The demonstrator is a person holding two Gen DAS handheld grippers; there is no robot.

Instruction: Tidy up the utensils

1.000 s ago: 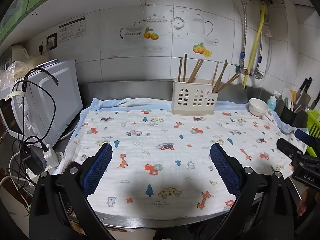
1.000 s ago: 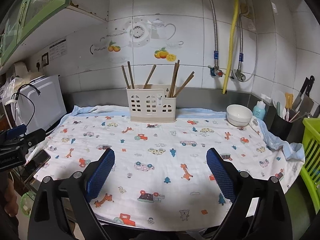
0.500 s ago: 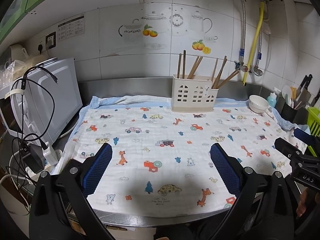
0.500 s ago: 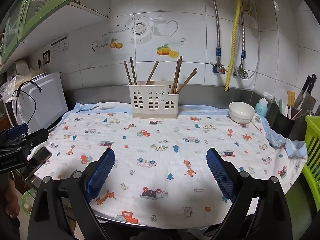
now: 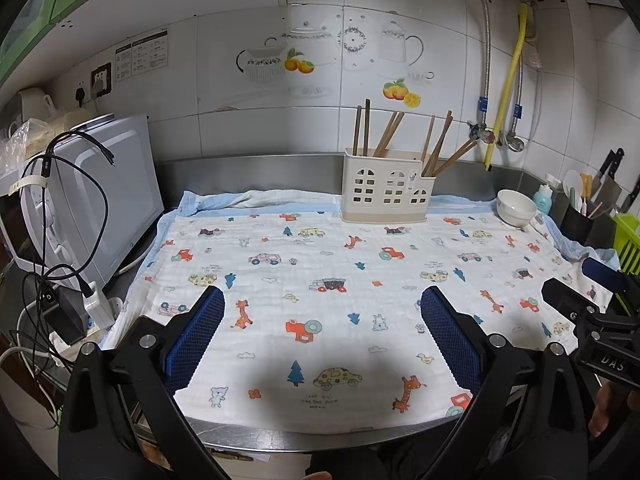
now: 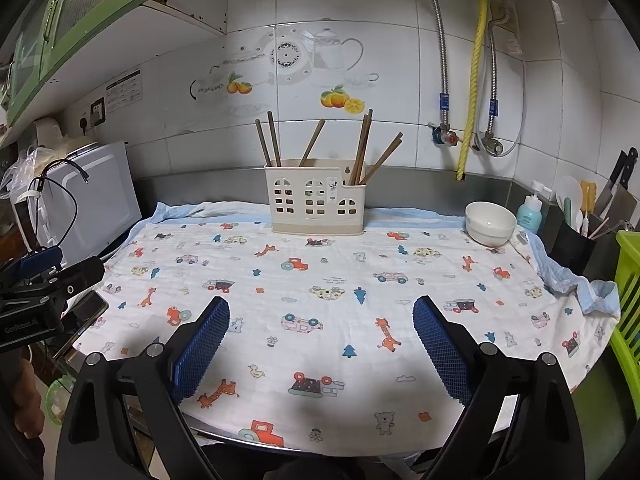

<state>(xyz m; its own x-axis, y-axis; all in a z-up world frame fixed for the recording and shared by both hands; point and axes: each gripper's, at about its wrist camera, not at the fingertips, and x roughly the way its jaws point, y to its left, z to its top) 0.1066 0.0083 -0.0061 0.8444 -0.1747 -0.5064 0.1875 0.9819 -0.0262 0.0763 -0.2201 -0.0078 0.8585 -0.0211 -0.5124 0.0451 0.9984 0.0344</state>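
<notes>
Chopsticks [image 6: 362,148] stand upright in the holder [image 6: 316,204], straight ahead.
Your right gripper [image 6: 321,330] faces it more squarely than the left gripper [image 5: 322,322]; both gape, empty.

A white cotton cloth printed with small cartoon cars, giraffes and trees [image 5: 320,272] has a pale blue border. At 12 o'clock, brown wooden chopsticks [image 5: 386,134] rise from a cream plastic holder with window-shaped cutouts [image 5: 386,192]; blue mesh finger pads [image 6: 200,350].
</notes>
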